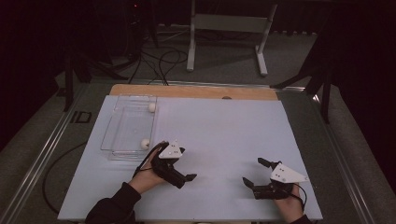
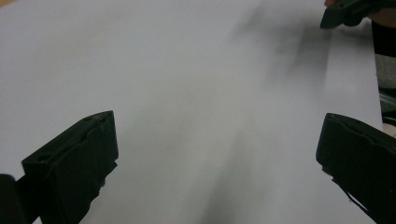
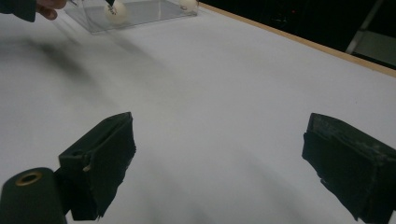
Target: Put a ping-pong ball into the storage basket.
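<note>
My left gripper (image 1: pixel 176 164) sits near the table's middle-left, jaws spread wide with nothing between them, only bare pale blue-white table sheet (image 1: pixel 219 130) under them in the left gripper view. My right gripper (image 1: pixel 256 172) rests at the near right, jaws likewise wide apart and empty. The two grippers are well apart, open sheet between them.

On the far left of the sheet lies a clear, shallow rectangular plastic tray (image 1: pixel 116 140). Inside it are two small white balls: one ball at the far right corner (image 1: pixel 152 107), another ball at the near right corner (image 1: pixel 145 143). The near ball is just beside my left hand (image 1: pixel 147 177), the tray wall between them. In the right gripper view both balls show at the top, inside the tray.

A bare wooden strip (image 1: pixel 187 91) runs along the sheet's far edge. Beyond the table, black cables (image 1: pixel 161 60) on grey floor and a white metal stand (image 1: pixel 229 28).
</note>
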